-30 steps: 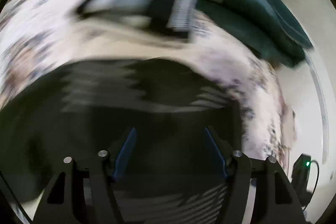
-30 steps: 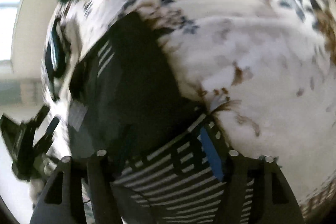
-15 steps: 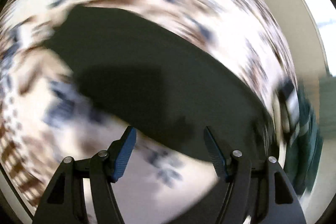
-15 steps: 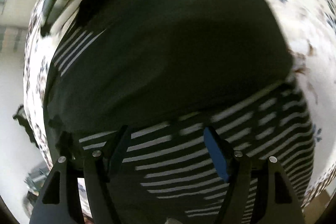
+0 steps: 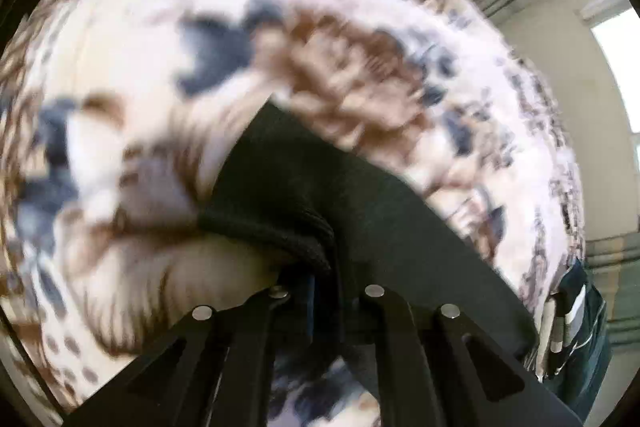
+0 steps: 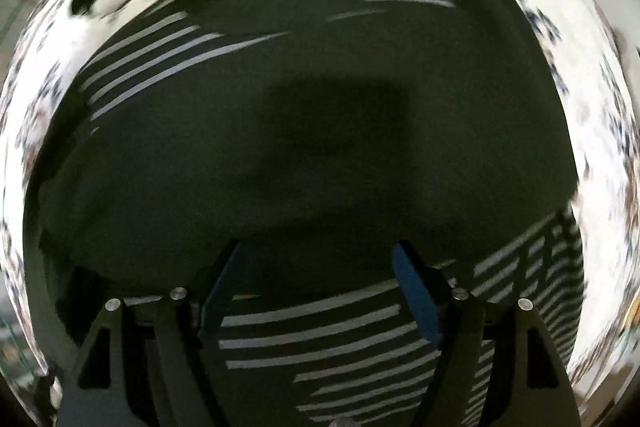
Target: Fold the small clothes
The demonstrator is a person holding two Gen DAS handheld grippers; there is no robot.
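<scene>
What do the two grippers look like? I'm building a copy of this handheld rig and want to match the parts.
Both look alike. The left gripper and right gripper each have two matte black angular fingers with cut-out windows and round silver pins near the joints. The right gripper's fingers carry flat blue pads on their inner faces; a sliver of blue also shows on the left. No cables, markings or sleeves are visible.

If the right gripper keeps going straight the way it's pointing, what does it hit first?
Most likely the dark striped garment spread on the patterned cloth. The right gripper, its jaws opening with nothing between them, points down at its plain dark middle. Depth is hard to judge.
</scene>
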